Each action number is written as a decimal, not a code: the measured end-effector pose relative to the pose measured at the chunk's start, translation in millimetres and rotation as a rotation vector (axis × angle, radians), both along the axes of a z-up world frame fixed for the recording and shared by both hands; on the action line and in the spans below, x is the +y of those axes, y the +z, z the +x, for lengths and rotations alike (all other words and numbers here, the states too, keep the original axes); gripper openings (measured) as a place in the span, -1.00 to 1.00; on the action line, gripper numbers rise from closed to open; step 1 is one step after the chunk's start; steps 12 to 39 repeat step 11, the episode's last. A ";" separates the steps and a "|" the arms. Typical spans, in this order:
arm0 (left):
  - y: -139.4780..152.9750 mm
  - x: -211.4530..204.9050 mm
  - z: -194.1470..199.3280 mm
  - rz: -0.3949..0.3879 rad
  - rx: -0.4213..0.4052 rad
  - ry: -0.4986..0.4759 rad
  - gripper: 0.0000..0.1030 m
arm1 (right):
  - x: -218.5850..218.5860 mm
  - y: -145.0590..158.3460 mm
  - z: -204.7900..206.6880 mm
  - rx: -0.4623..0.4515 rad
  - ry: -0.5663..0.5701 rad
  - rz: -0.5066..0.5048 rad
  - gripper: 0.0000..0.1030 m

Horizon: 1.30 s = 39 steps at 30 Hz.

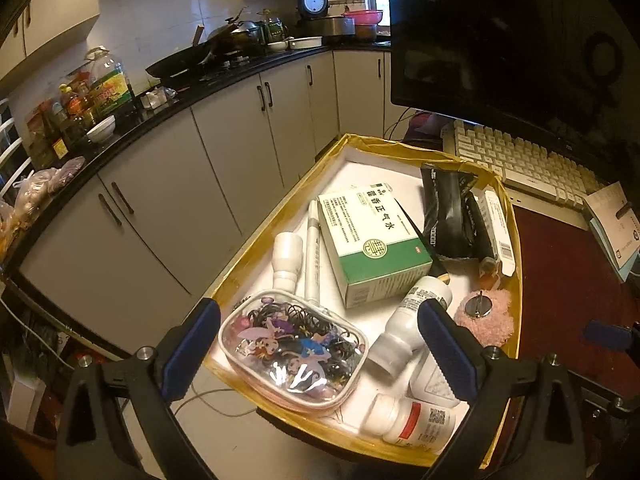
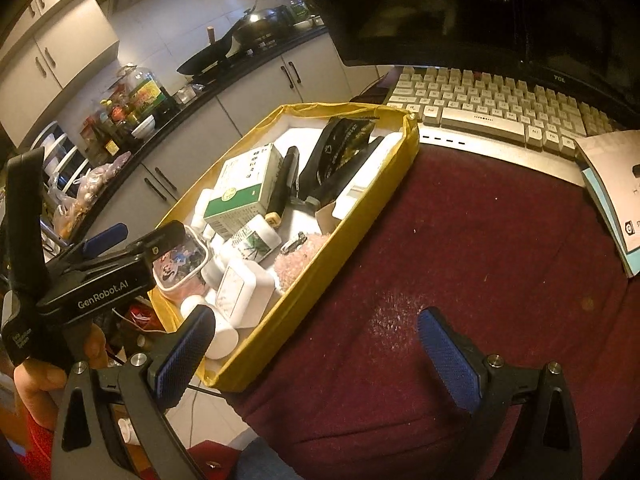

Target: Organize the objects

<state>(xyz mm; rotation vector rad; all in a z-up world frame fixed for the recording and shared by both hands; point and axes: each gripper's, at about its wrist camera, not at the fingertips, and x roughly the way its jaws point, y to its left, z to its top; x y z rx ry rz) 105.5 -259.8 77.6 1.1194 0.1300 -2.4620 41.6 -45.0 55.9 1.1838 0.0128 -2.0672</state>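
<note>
Left wrist view looks down into a yellow-walled tray (image 1: 516, 216) crowded with small things: a green and white medicine box (image 1: 372, 240) lies in the middle, a clear pouch (image 1: 294, 348) printed with cartoon figures and stuffed with hair ties sits at the near corner, and white bottles (image 1: 412, 320) lie tipped over beside a pink fluffy item (image 1: 490, 318). A black packet (image 1: 448, 212) leans toward the far end. The left gripper (image 1: 320, 344) hovers over the pouch with its jaws spread wide, the pouch between them but neither pad pressing on it. From the right wrist view, the right gripper (image 2: 312, 356) stands wide apart too, holding nothing, above the dark red cloth (image 2: 480, 260) covering the surface just beside the tray. A pale keyboard (image 2: 480, 104) lies beyond the tray, under a dark monitor (image 2: 440, 8).
</note>
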 end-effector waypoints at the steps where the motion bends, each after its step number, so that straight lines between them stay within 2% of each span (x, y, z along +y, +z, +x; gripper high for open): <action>1: -0.4 -1.9 -0.9 0.004 -0.004 -0.003 0.92 | -1.2 -0.1 -0.5 0.000 -0.002 0.002 1.00; 11: -4.3 -11.1 -2.9 0.005 -0.015 -0.017 0.92 | -24.8 1.7 -8.1 0.004 0.022 0.020 1.00; 39: -4.3 -11.1 -2.9 0.005 -0.015 -0.017 0.92 | -24.8 1.7 -8.1 0.004 0.022 0.020 1.00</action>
